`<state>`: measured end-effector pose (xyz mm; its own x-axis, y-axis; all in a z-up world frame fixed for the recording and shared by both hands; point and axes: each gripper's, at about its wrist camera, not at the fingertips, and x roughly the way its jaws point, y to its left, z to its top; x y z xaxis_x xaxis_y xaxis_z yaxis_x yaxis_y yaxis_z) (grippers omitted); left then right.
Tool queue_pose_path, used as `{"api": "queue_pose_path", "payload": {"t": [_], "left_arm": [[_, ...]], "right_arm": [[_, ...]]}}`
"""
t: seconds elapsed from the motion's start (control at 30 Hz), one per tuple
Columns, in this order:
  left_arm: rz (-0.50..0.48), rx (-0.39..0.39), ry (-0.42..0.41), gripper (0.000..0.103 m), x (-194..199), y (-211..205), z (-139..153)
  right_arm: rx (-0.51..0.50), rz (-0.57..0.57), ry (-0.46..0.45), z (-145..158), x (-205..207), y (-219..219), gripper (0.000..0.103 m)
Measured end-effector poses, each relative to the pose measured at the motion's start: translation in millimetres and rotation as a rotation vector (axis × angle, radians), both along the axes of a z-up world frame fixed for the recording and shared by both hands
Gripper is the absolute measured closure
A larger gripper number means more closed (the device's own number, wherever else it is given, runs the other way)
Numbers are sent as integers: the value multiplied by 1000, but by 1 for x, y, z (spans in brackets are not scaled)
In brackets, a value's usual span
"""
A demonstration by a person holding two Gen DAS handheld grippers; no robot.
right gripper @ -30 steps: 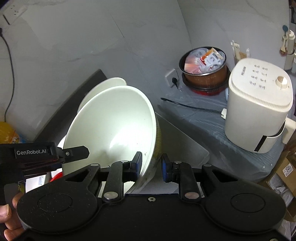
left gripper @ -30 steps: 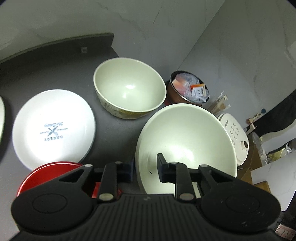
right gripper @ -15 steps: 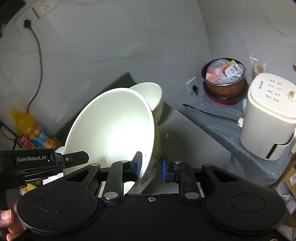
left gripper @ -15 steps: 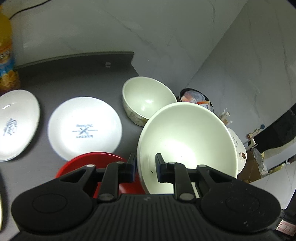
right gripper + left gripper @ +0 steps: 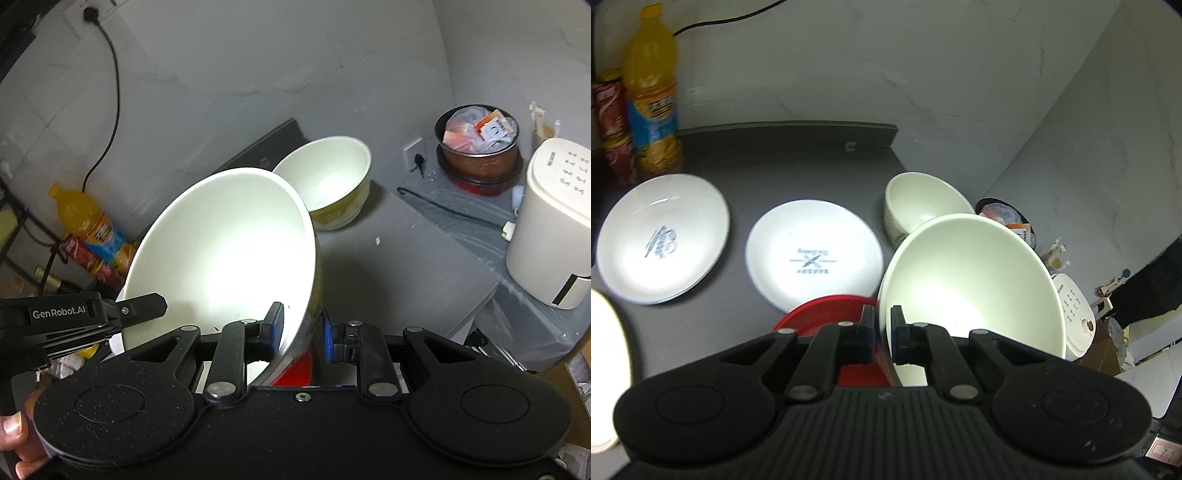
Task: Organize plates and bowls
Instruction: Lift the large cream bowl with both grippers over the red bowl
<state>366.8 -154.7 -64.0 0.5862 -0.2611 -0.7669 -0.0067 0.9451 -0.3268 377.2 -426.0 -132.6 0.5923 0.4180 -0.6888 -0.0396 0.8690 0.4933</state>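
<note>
A large white bowl (image 5: 967, 280) is held tilted above the dark counter (image 5: 775, 166). My left gripper (image 5: 882, 332) is shut on its near rim. In the right wrist view the same bowl (image 5: 221, 251) has its wall between the pads of my right gripper (image 5: 303, 332), which is shut on it. A finger of the left gripper (image 5: 140, 308) reaches the bowl from the left. A smaller cream bowl (image 5: 923, 206) stands upright behind it on the counter. A red plate (image 5: 827, 310) lies under the held bowl. Two white printed plates (image 5: 812, 254) (image 5: 661, 236) lie to the left.
An orange drink bottle (image 5: 653, 99) and a red can (image 5: 613, 125) stand at the back left. Off the counter's right edge are a white cooker (image 5: 550, 221) and a pot of packets (image 5: 480, 147). A hand (image 5: 14, 435) holds the left gripper.
My left gripper's fingers have shut on the large bowl's rim. Both grippers and the bowl have risen and drawn back from the wall, bringing the bottle and second white plate into view.
</note>
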Motion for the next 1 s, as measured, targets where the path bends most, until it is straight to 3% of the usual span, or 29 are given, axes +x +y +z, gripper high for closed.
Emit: {"api": "queue_pose_path", "payload": {"t": [0.47, 1.0], "left_arm": [[79, -7, 92, 96, -27, 41, -16], [127, -20, 204, 96, -27, 55, -53]], "right_arm": [[2, 115, 46, -7, -11, 35, 77], [-18, 133, 137, -36, -5, 51, 80]]}}
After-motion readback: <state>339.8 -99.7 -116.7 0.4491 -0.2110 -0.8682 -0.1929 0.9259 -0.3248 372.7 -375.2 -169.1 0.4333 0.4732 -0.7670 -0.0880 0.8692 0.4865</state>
